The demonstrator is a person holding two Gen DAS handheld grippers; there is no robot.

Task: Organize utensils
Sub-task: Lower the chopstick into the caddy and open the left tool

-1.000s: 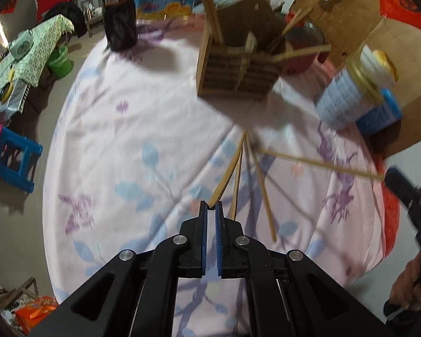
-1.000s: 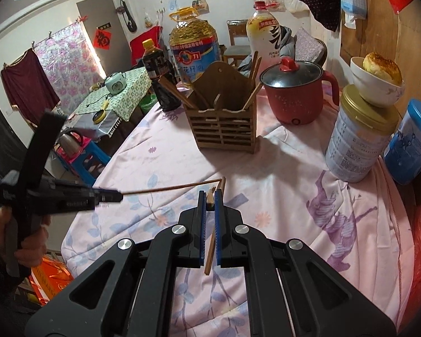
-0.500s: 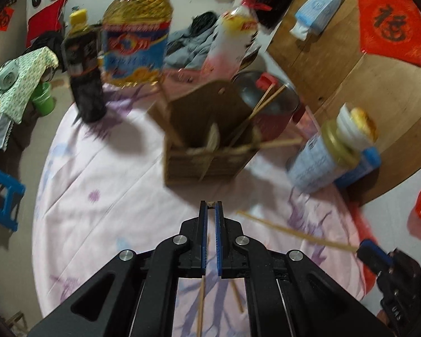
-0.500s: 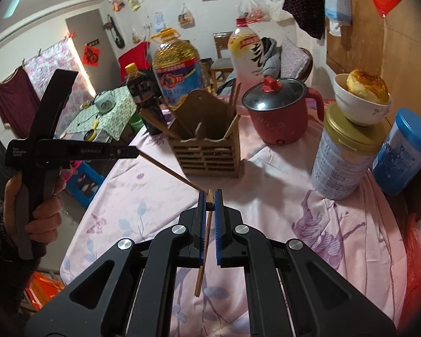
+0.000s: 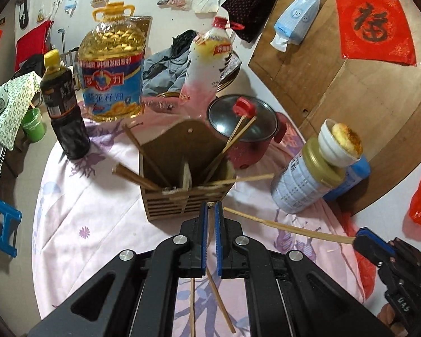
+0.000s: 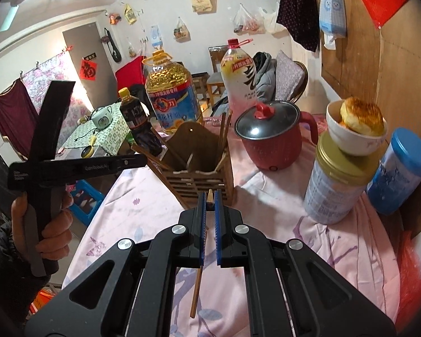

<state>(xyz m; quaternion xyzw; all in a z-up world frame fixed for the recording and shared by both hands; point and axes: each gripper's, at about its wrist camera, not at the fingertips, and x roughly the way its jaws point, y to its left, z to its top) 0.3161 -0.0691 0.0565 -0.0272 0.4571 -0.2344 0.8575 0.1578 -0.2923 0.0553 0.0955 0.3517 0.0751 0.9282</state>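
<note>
Left gripper (image 5: 209,210): I am clamping a chopstick (image 5: 219,297), its length running back under the fingers.
Right gripper (image 6: 209,196): I am clamping another chopstick (image 6: 197,292), tip pointing ahead at the holder (image 6: 199,179).
Left view only: right-held chopstick's whole length, lying crosswise.

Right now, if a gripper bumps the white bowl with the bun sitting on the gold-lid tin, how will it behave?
The white bowl likely tips easily: it sits tilted, overhanging the gold lid of the tin. It looks ceramic, so a fall would probably chip it. The bun rests loose, above the rim, and would probably roll out first.
</note>
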